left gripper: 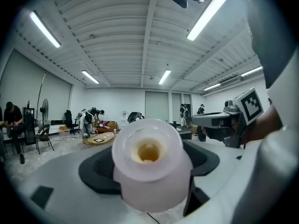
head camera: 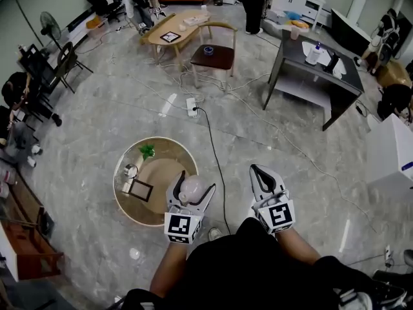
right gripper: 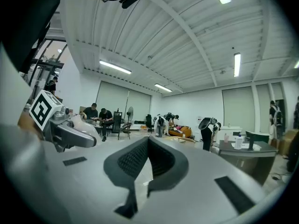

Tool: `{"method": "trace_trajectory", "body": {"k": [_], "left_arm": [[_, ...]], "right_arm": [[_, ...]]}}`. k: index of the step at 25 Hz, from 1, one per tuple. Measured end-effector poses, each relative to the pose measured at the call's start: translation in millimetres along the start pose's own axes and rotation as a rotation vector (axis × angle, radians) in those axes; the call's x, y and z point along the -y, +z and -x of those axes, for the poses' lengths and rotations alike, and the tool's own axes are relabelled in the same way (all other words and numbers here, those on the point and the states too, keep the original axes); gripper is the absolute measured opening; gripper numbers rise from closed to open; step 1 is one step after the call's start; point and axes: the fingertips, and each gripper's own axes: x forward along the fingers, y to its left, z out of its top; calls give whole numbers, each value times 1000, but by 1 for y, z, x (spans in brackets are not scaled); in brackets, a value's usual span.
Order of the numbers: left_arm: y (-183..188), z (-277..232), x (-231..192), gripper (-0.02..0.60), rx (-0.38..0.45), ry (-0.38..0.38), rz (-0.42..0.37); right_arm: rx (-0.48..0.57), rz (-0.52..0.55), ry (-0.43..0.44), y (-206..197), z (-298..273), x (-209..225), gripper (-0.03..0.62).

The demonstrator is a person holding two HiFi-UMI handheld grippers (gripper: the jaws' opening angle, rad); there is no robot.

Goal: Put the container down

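Note:
A pale, translucent container (head camera: 191, 188) with a round open mouth sits between the jaws of my left gripper (head camera: 191, 191), held in the air over the near right rim of the round table (head camera: 169, 142). In the left gripper view the container (left gripper: 149, 162) fills the gap and both black pads (left gripper: 96, 171) press its sides. My right gripper (head camera: 257, 171) hangs to the right over the floor. Its jaws are shut, pads together, with nothing between them (right gripper: 148, 148).
The low round table carries a small green plant (head camera: 147, 150), a cup (head camera: 131, 170) and a framed picture (head camera: 141, 190). A black cable (head camera: 216, 160) runs across the floor from a power strip (head camera: 191, 106). A chair (head camera: 213, 55), a grey desk (head camera: 316, 66) and several people stand farther off.

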Motion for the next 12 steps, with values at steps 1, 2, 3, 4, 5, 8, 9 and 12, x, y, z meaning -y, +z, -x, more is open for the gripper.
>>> {"method": "trace_trajectory", "body": {"k": [1, 2, 3, 4, 5, 8, 9, 12], "left_arm": [[-1, 0, -3, 410, 0, 4, 4], [-1, 0, -5, 410, -1, 8, 8], [-2, 0, -7, 410, -1, 12, 10], [-3, -1, -10, 410, -3, 18, 12], [-3, -2, -14, 410, -6, 26, 11], [-5, -9, -31, 410, -11, 55, 11], [-5, -12, -37, 410, -9, 68, 11], [-1, -24, -58, 410, -5, 118, 17]], "right_arm": [[5, 5, 6, 1, -3, -2, -2], [6, 11, 12, 2, -6, -3, -2], [8, 14, 17, 4, -11, -3, -2], [13, 14, 22, 5, -16, -3, -2], [20, 11, 33, 6, -22, -3, -2], [24, -1, 72, 1, -47, -5, 0], [16, -1, 81, 0, -57, -5, 0], [31, 0, 158, 0, -90, -6, 0]]}}
